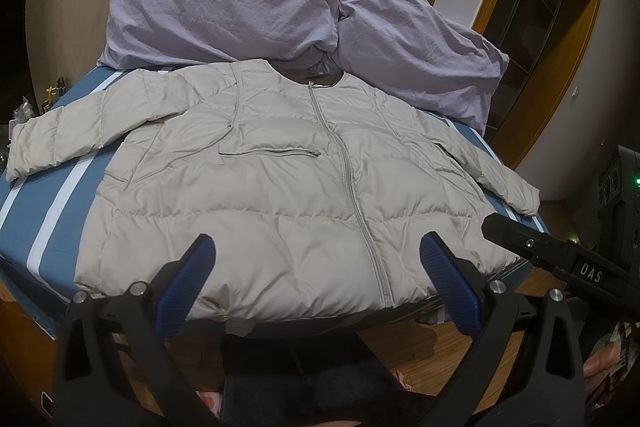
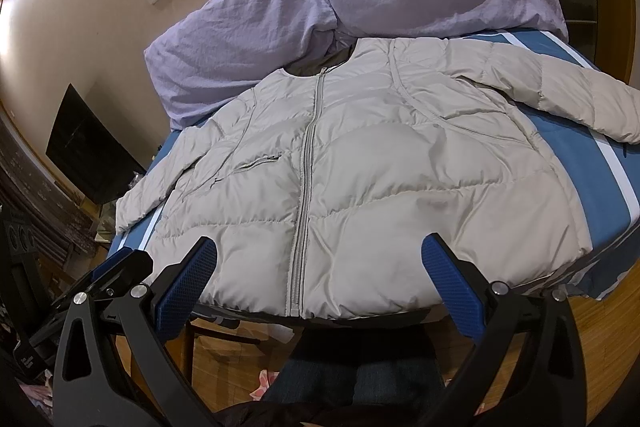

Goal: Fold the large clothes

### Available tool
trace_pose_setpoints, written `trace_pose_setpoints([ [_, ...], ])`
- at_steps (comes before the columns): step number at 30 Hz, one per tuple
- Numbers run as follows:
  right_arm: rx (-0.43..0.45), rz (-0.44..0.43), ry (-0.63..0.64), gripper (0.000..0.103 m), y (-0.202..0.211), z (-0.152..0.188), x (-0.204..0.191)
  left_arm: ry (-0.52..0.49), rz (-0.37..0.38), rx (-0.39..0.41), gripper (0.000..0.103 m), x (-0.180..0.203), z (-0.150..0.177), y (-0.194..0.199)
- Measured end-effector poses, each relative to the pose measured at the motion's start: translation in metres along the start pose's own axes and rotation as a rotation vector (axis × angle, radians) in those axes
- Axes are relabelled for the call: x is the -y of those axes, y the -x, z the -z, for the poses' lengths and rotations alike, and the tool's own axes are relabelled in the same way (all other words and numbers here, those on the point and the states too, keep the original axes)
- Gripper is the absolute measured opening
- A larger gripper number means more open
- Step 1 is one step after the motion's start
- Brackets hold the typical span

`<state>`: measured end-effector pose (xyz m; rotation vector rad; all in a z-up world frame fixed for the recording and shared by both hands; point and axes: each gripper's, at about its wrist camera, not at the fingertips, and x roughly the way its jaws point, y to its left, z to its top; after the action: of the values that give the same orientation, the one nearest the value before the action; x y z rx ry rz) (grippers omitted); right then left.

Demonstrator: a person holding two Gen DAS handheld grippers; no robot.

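Beige zipped puffer jacket (image 1: 280, 179) (image 2: 360, 167), flat and unfolded on blue striped bedsheet (image 1: 60, 195), just beyond fingertips of left gripper (image 1: 316, 251) and right gripper (image 2: 320, 251), both spread wide, holding nothing; lilac pillows (image 1: 224, 11) farther ahead.

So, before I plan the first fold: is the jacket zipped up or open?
Zipped. The jacket lies spread flat, front up, and its zipper runs closed from neckline to hem.
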<state>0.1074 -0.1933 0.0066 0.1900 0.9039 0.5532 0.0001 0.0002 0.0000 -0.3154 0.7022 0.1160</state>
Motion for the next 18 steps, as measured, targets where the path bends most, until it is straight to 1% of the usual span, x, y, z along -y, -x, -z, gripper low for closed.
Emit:
trace_pose_setpoints([
  [18,-0.001,-0.002,-0.002,0.102,0.0028,-0.0016,-0.0005,0.001,0.000,-0.001,0.101,0.0000,0.0000,-0.0002],
])
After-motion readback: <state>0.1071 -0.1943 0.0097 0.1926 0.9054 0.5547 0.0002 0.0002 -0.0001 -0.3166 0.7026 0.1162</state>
